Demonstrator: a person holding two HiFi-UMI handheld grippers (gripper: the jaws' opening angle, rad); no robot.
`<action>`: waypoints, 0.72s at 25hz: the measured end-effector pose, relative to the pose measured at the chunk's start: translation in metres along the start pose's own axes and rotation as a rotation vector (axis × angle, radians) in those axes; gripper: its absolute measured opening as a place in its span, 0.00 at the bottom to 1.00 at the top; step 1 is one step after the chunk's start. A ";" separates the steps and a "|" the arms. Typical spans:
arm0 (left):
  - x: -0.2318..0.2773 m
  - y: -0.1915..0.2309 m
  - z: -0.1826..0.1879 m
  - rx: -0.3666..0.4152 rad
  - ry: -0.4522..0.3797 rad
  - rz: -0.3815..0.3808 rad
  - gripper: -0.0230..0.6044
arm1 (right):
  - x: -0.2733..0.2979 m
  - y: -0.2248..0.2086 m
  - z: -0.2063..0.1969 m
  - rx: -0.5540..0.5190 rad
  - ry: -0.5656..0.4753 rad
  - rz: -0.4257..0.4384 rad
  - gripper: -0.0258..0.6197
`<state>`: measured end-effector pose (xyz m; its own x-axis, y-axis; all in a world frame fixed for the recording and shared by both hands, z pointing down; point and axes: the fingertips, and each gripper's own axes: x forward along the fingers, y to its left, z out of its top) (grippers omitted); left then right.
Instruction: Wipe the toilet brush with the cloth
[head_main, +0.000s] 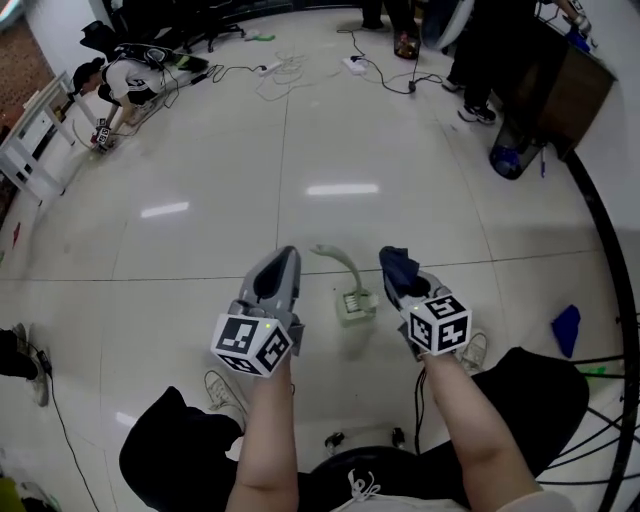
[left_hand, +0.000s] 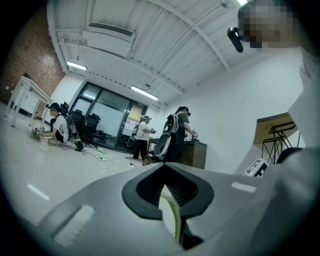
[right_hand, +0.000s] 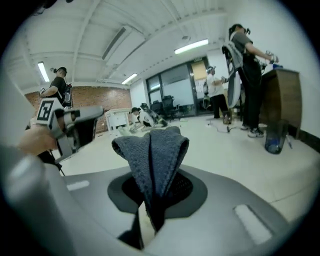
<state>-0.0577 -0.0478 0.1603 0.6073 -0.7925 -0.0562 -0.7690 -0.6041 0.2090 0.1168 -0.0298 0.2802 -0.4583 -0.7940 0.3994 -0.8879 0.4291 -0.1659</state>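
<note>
Toilet brush, pale green, hangs just above the floor between both tools. The left hand-held gripper appears clamped on its thin handle, though contact is hard to see. The right hand-held gripper is closed on a dark blue cloth, near the brush.

Glossy pale tiled floor, cables strewn.

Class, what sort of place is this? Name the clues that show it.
Probably an open office or lab workspace: a glossy tiled floor strewn with cables, office chairs before a glass wall, and a brick wall.
</note>
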 end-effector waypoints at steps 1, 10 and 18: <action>-0.007 -0.004 -0.002 0.005 0.009 0.012 0.05 | -0.010 -0.004 0.016 -0.009 -0.058 -0.033 0.14; -0.039 -0.038 -0.025 -0.017 0.074 0.028 0.05 | -0.068 -0.026 0.040 -0.011 -0.221 -0.217 0.14; -0.045 -0.047 -0.009 0.025 0.040 0.016 0.05 | -0.077 -0.001 0.041 -0.024 -0.251 -0.178 0.14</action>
<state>-0.0470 0.0167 0.1614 0.6021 -0.7983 -0.0141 -0.7831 -0.5938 0.1848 0.1511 0.0136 0.2123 -0.2935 -0.9380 0.1845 -0.9554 0.2810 -0.0909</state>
